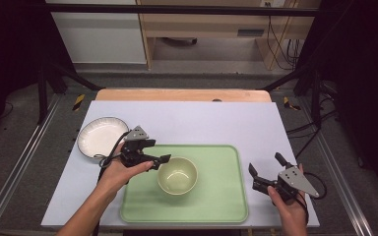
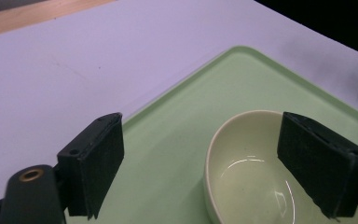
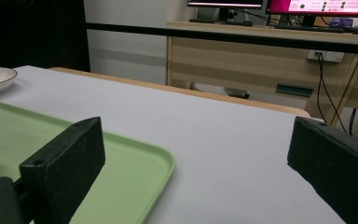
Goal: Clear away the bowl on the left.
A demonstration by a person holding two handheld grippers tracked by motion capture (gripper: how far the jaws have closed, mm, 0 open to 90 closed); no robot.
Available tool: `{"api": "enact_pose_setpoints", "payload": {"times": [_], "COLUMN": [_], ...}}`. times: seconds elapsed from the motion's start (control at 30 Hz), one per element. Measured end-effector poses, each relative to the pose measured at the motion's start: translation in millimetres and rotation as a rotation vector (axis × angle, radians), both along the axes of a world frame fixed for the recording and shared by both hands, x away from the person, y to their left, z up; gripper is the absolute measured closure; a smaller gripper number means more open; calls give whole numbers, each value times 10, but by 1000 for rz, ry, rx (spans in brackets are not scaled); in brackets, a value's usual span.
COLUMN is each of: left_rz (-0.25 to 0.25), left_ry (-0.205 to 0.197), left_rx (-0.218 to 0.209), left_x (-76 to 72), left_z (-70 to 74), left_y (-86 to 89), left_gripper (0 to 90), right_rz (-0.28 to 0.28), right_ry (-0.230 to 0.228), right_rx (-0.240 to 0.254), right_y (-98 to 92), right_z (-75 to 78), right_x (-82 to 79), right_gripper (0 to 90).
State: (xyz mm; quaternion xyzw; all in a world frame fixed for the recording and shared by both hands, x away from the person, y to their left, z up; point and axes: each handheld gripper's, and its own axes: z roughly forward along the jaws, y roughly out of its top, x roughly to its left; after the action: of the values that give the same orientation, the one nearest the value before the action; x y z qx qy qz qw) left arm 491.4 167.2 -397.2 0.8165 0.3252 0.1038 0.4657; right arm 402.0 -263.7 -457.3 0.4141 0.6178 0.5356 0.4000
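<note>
— Where's the bowl (image 1: 177,175)?

— Upright on the green tray (image 1: 221,196), a little left of the tray's middle, empty and pale yellow-green. The tray lies on the lilac sheet (image 1: 202,120) that covers the counter (image 1: 182,95).

— And the left tongs (image 1: 153,155)?

— Just beside the bowl's left rim, over the tray's left part. Their jaws stand wide apart with nothing pressed between them. In the left gripper view the bowl (image 2: 251,172) sits low between the two black jaws, one jaw in front of its far side, the other over bare tray (image 2: 177,140); the pads do not squeeze it.

— The right tongs (image 1: 267,167)?

— Off the tray, over the sheet near the counter's right edge, held in the right hand (image 1: 288,209). Jaws spread wide, empty. In the right gripper view they frame the tray's corner (image 3: 135,158) and open sheet.

— Anything else on the counter?

— A white plate (image 1: 100,136) with a dark rim, left of the tray, behind the left hand (image 1: 120,173).
</note>
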Motion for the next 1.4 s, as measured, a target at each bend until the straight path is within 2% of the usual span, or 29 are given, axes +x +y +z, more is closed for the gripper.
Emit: {"api": "enact_pose_setpoints", "payload": {"times": [0.03,0.2,0.23,0.3,0.37,0.5,0.73,0.87,1.1,1.4], "left_rz": [1,-10,-10,-4,2,25,52,72,112,154], "left_ry": [-24,-54,-78,-98,-107,-156,-154,-168,-216,-239], "left_rx": [-11,-41,-60,-77,-80,-78,-112,-122,-118,-146], "left_x": [-8,-27,-34,-38,-39,-60,-62,-62,-88,-104], "left_z": [11,31,47,61,69,72,48,68,55,2], "left_y": [14,53,83,116,133,200,328,411,565,754], "left_gripper": [138,138,138,135,135,135,135,135,135,135], "right_rz": [1,1,1,1,0,1,1,-1,-2,-3], "right_ry": [0,0,-1,-1,0,0,-1,-3,-3,-3], "right_rx": [-1,-1,-1,-2,-1,-2,-2,-3,0,-1], "right_y": [-2,1,1,0,0,2,1,-2,0,-1], "right_z": [0,-1,0,0,0,-1,0,1,5,4], "right_x": [0,2,1,1,0,2,2,2,-2,-2], "right_gripper": [43,43,43,43,43,43,42,42,42,42]}}
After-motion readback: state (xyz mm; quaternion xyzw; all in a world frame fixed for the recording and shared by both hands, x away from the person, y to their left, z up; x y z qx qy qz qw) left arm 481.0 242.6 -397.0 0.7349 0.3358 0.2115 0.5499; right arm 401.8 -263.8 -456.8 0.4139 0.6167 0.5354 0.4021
